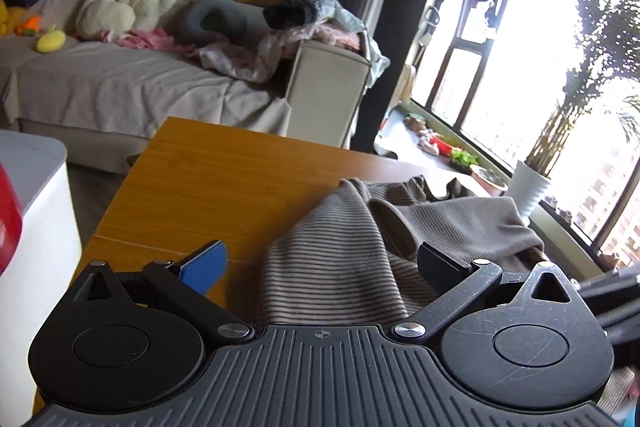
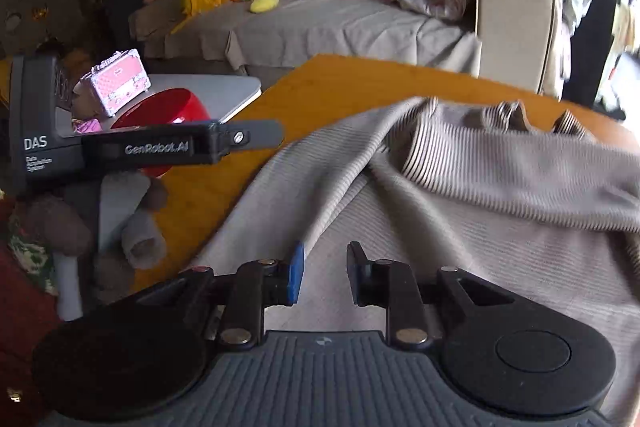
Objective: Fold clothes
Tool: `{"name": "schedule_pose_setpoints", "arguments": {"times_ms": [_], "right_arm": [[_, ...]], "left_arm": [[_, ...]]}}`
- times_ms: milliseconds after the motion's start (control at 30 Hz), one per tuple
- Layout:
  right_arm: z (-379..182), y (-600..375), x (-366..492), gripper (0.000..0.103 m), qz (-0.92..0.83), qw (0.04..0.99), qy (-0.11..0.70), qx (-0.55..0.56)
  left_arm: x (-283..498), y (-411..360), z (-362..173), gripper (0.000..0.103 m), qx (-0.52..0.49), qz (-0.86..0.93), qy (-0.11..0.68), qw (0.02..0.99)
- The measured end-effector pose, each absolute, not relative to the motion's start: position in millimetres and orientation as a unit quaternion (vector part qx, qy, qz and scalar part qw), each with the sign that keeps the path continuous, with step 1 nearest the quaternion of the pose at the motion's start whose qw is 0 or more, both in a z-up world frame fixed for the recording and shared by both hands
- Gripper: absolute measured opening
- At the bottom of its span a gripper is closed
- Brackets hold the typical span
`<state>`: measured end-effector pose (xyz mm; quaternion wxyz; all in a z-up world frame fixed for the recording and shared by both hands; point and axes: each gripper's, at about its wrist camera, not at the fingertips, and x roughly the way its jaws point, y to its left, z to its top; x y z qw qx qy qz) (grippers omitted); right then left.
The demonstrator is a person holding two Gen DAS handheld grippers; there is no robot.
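The striped knit garment (image 2: 460,187) lay rumpled across the lower right of the wooden table (image 2: 320,87), one layer flopped over another. We judged it soft, light and limp, prone to sagging; best taken at a hem edge or corner. The left gripper (image 1: 320,263) stood spread wide, cloth between its jaws but ungripped. The right gripper (image 2: 323,275) was partly parted, pinching nothing.

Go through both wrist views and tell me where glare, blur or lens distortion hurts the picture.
Left wrist view: the window is blown out white, and the sofa behind bows with fisheye curve. Right wrist view: motion blur smears the striped garment and the table edge toward the right; the right gripper stays sharp.
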<state>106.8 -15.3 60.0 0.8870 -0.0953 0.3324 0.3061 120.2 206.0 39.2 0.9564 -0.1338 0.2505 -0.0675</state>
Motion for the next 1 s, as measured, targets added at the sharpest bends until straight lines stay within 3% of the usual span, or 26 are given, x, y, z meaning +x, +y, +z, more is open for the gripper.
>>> {"name": "schedule_pose_setpoints", "arguments": {"times_ms": [133,367,400,433,500,667,767,900,1000], "right_arm": [[53.9,-4.0,134.9,0.035,0.263,0.911,0.253,-0.193],[9.0,14.6,192.4,0.051,0.252,0.897,0.317,-0.176],[6.7,12.5,192.6,0.049,0.256,0.900,0.308,-0.174],[5.7,10.0,195.3,0.029,0.265,0.899,0.303,-0.176],[14.9,3.8,198.4,0.009,0.261,0.905,0.294,-0.164],[90.6,-34.4,208.4,0.009,0.160,0.971,0.157,-0.084],[105.0,-32.2,216.1,0.009,0.140,0.977,0.136,-0.083],[74.6,-12.7,236.1,0.013,0.165,0.959,0.218,-0.070],[57.2,-18.1,239.3,0.036,0.188,0.944,0.269,-0.009]], "left_arm": [[116.8,202.4,43.7,0.103,-0.129,-0.066,0.255,0.956],[112.2,182.9,38.4,0.103,-0.109,-0.096,0.248,0.958],[112.4,182.5,35.5,0.103,-0.107,-0.099,0.247,0.958],[112.8,182.7,32.4,0.103,-0.106,-0.101,0.247,0.958],[115.7,185.0,25.1,0.103,-0.115,-0.107,0.252,0.955],[119.0,189.5,16.2,0.103,-0.126,-0.109,0.258,0.952],[120.4,191.2,16.1,0.103,-0.133,-0.110,0.257,0.951],[120.9,191.8,16.4,0.103,-0.137,-0.110,0.256,0.951],[118.0,193.9,18.8,0.103,-0.138,-0.109,0.252,0.951]]}}
